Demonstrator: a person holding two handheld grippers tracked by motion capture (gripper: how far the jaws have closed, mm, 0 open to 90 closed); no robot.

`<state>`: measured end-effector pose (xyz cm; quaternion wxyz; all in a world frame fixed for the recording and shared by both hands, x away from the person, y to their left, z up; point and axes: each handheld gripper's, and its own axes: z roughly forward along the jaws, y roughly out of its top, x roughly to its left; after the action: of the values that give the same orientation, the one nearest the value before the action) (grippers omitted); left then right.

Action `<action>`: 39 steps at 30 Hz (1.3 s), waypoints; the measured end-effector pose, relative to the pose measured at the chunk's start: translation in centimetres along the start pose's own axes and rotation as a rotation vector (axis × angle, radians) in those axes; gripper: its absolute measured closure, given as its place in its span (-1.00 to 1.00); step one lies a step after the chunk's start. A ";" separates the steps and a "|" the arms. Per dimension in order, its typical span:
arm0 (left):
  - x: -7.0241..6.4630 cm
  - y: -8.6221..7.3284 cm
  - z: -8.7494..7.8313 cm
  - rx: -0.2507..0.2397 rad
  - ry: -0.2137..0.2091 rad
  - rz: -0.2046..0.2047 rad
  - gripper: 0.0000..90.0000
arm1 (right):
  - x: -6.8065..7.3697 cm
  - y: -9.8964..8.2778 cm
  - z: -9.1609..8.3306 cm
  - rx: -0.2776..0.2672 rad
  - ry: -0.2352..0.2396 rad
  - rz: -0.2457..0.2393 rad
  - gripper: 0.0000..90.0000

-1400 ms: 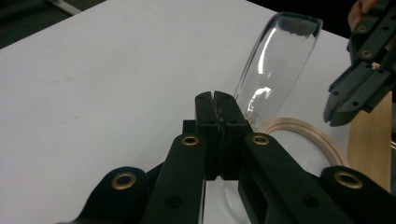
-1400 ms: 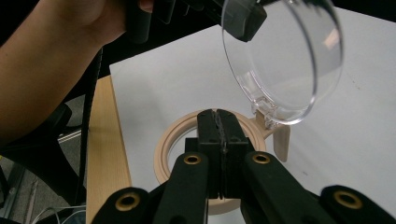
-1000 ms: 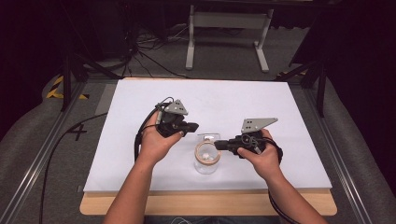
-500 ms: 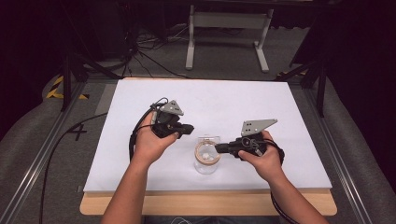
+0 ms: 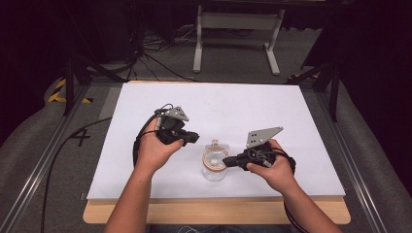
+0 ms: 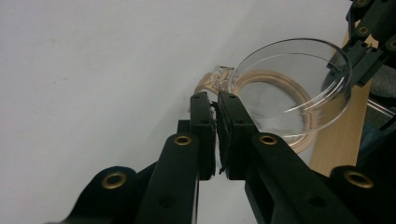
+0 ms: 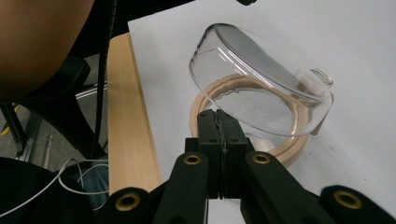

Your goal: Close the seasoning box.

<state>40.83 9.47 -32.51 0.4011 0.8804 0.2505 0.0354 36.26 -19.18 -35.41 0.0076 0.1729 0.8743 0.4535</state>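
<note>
The clear glass lid is held tilted above its tan sealing ring, gripped at its 3 o'clock rim by the closed right hand-held gripper. The left hand-held gripper, at the lid's 10 o'clock, has just been opening slightly with nothing between its jaws. Separation seems begun, and the ring still lies on the white worktop.

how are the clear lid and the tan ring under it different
The clear lid is see-through, while the tan ring is opaque beige. The clear lid is a shallow dome propped at a tilt; the tan ring lies flat on the white table. The clear lid bears a small tab; the tan ring looks plain. Both are round.
</note>
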 end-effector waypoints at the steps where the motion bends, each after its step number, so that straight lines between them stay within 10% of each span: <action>1: 0.0 0.0 0.0 0.000 0.000 0.000 0.89 | 0.0 0.0 0.0 0.000 0.000 0.000 1.00; 21: 0.1 -0.2 0.6 0.028 -0.012 -0.001 0.87 | 0.4 -0.5 0.5 0.130 0.043 0.003 1.00; 32: 0.3 -0.5 0.0 0.003 0.004 -0.026 0.76 | 0.1 -0.1 -1.0 0.035 0.007 0.005 0.98; 39: 0.5 -1.7 -1.4 -0.018 0.036 -0.070 0.70 | -1.0 0.5 -3.3 -0.073 -0.031 0.030 0.64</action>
<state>40.24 11.58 -32.85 0.4055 0.8666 0.2881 0.0396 36.76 -21.76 -33.21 0.0207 0.1924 0.8541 0.4827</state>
